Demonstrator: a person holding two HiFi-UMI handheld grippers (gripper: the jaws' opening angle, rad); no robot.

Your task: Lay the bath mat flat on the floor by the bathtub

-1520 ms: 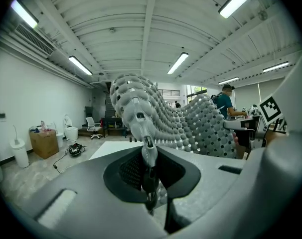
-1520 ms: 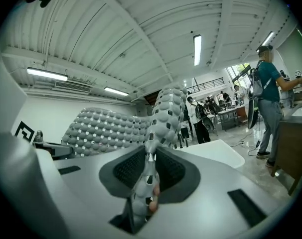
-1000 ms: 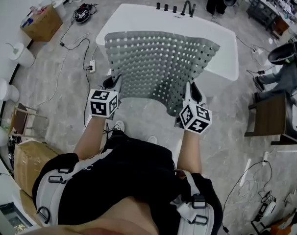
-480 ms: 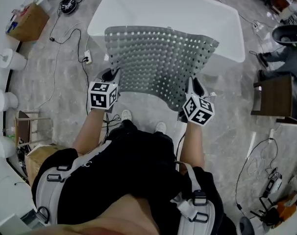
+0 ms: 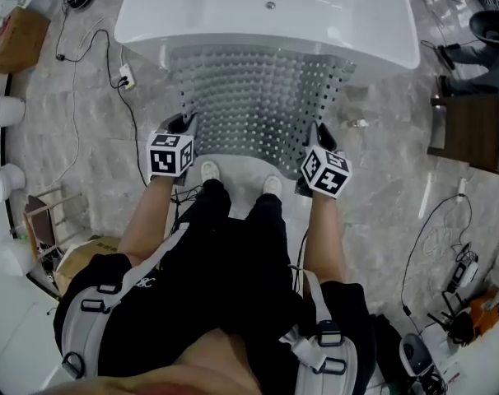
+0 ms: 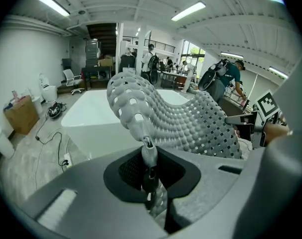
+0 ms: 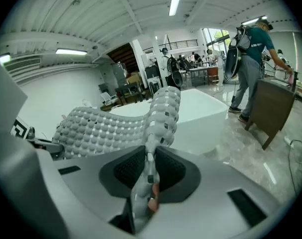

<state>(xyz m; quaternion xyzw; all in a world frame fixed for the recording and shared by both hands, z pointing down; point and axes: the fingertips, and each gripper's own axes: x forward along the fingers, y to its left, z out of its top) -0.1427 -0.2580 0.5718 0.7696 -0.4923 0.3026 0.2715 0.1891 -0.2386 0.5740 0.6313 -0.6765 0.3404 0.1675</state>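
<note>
A grey perforated rubber bath mat (image 5: 258,105) hangs spread between the grippers, its far edge by the near wall of the white oval bathtub (image 5: 266,15) and its near edge above the person's white shoes (image 5: 210,171). Bare grey marble floor (image 5: 381,188) lies open on both sides, with a black cable (image 5: 134,130) to the left and a brown wooden stool (image 5: 472,130) well to the right. The left gripper (image 6: 148,158) and right gripper (image 7: 150,168) are each clenched on a near corner. Only their views show the pinched edge and the mat's humped wave.
</note>
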